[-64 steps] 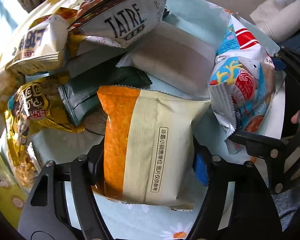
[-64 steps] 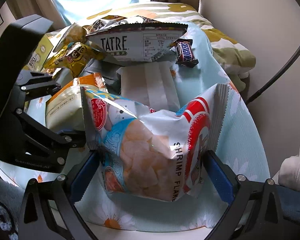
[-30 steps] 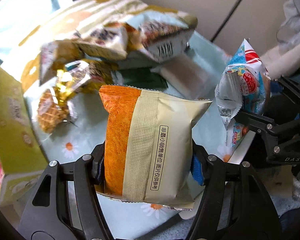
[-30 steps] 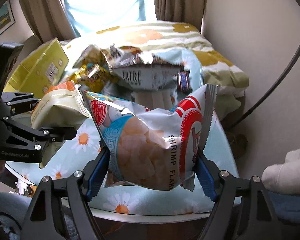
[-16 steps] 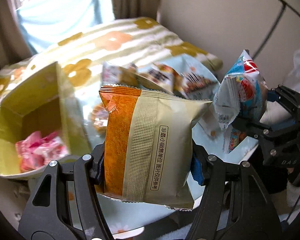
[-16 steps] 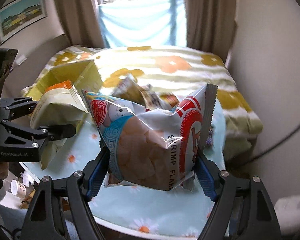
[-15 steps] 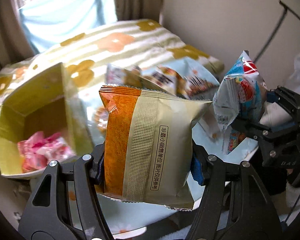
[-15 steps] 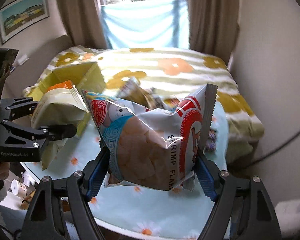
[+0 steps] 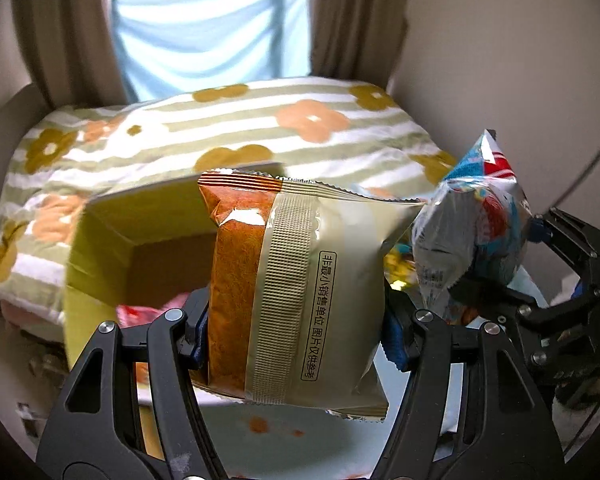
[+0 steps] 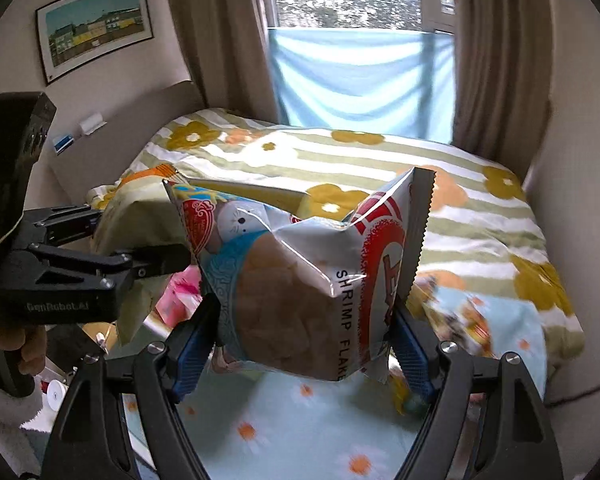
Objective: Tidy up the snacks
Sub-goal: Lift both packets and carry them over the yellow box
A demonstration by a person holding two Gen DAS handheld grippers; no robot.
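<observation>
The left gripper (image 9: 294,334) is clamping an orange-and-beige snack bag (image 9: 300,280) by its lower sides, its blue pads pressing into the puffed foil, and the bag is hanging in the air in front of the open yellow cardboard box (image 9: 112,248) that is sitting beside the flowered bedspread (image 9: 260,128). The right gripper (image 10: 306,344) is squeezing a shrimp flakes bag (image 10: 300,280) the same way – jaws closed on its lower corners, the bag standing upright above the daisy-print tablecloth (image 10: 300,436). Pink packets (image 10: 180,292) are already lying in the box. The risk is sitting mostly in the grip: both bags are air-filled and slick, so a hard squeeze is likely crushing the contents, while a looser one is letting the bag slide out before it is over the box. The two grippers are also travelling close together – releasing both at once could be knocking one bag off the box's raised flap and onto the floor.
</observation>
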